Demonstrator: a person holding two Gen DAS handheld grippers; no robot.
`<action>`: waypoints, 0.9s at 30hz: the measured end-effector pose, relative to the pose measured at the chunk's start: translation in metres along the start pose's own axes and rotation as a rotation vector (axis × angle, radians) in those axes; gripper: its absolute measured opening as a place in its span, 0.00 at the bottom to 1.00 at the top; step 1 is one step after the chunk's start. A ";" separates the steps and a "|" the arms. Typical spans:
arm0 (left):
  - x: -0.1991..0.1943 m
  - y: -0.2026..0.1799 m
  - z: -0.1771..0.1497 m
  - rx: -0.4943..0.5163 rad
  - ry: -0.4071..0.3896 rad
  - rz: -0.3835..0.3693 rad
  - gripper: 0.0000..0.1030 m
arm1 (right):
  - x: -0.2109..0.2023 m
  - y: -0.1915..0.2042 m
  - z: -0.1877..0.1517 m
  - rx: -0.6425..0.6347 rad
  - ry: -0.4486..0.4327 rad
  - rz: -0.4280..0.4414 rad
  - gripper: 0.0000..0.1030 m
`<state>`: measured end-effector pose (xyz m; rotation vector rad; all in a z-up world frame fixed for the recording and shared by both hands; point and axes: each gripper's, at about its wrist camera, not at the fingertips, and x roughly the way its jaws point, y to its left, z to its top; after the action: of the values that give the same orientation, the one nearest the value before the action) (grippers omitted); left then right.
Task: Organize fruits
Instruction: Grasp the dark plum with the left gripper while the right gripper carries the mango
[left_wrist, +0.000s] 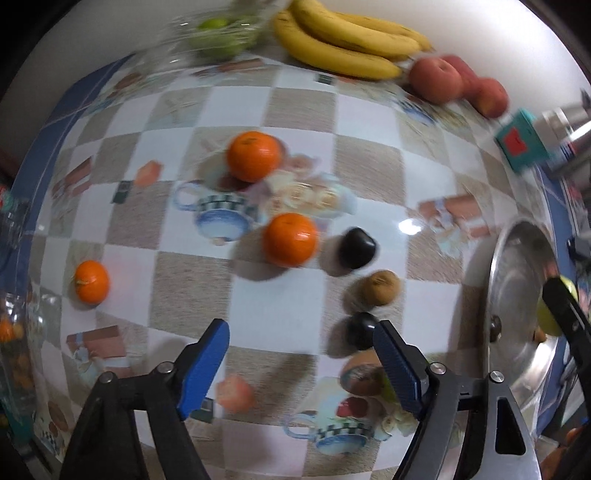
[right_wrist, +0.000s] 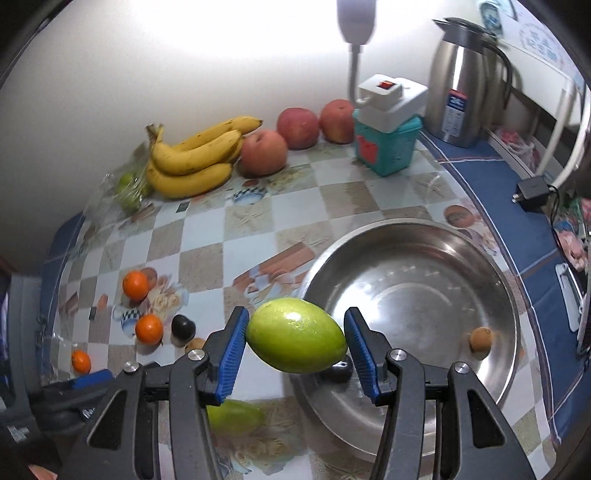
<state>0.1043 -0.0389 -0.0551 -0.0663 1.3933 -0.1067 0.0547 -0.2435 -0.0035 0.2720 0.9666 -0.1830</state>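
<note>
Smooth green oval fruit (right_wrist: 295, 336) sits pinched lengthwise between my right fingers (right_wrist: 295, 341), lifted over the near rim of the wide shiny steel bowl (right_wrist: 417, 266), ready to drop in. My left fingers (left_wrist: 301, 363) hang spread and empty over the glossy checked bench (left_wrist: 280, 306), beside a round dark fruit (left_wrist: 360, 328).

We see open worktop (right_wrist: 207, 236) between the bananas (right_wrist: 192, 158) at the wall and the oranges (right_wrist: 136, 285). The steel bowl (right_wrist: 406, 236) fills the right side, nearly bare inside. Dark fruits (left_wrist: 357, 246) crowd beside the left tool (left_wrist: 301, 360).
</note>
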 end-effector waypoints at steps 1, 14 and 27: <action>0.001 -0.004 0.000 0.017 0.002 -0.009 0.76 | -0.001 -0.003 0.000 0.007 0.000 0.001 0.53; 0.015 -0.026 -0.006 0.049 0.047 -0.023 0.50 | 0.000 -0.007 0.000 0.028 0.011 0.006 0.53; 0.035 -0.055 -0.003 0.070 0.046 -0.038 0.34 | 0.003 -0.006 0.000 0.030 0.021 0.012 0.53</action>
<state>0.1052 -0.0976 -0.0837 -0.0317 1.4331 -0.1897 0.0541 -0.2495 -0.0070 0.3072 0.9837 -0.1842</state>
